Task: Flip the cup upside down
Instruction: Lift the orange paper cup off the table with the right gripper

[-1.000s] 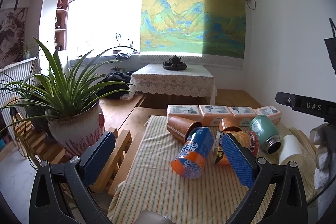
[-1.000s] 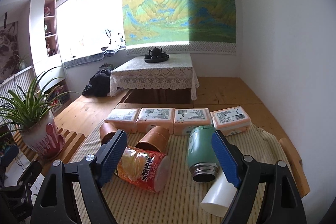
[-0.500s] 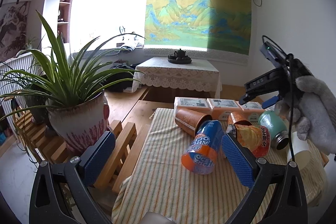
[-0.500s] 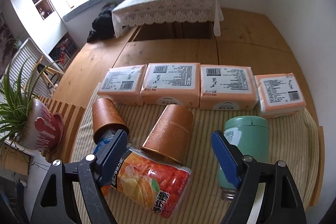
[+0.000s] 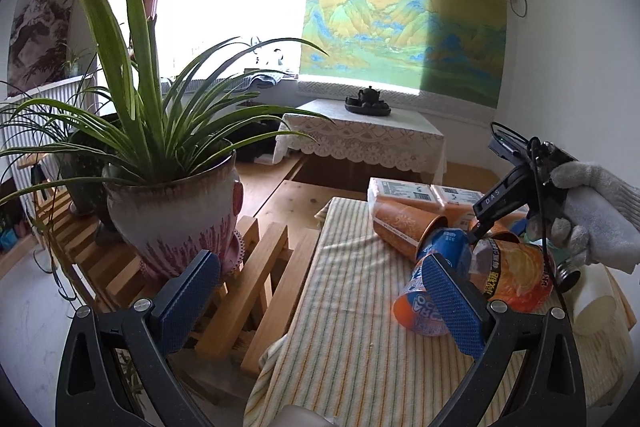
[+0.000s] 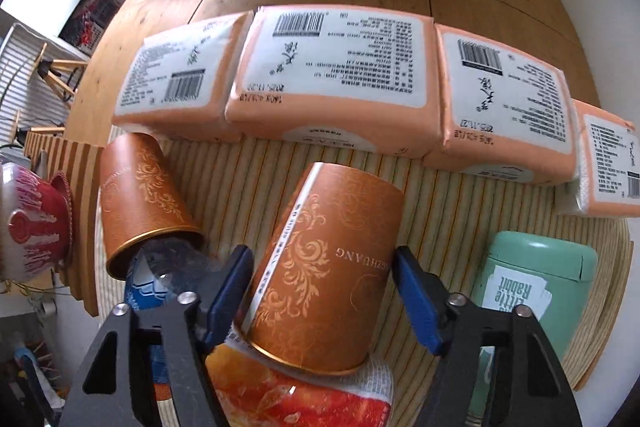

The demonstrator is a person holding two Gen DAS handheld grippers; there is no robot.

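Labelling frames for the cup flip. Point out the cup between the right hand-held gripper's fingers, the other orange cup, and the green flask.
orange cup (image 6: pixel 332 259), right wrist view, middle of its patterned side.
second orange cup (image 6: pixel 140 195), right wrist view, its side wall.
green flask (image 6: pixel 532 279), right wrist view, upper body.

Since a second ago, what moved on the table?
The right gripper dipped down and closed in until the middle cup sits between its open fingers, not gripped yet. The left gripper drifted left, open and empty. Cups, packs and green flask stayed put.

Snack bag (image 6: pixel 296 399) under cup (image 6: pixel 324 267) rim; tissue packs (image 6: pixel 332 83) just behind.
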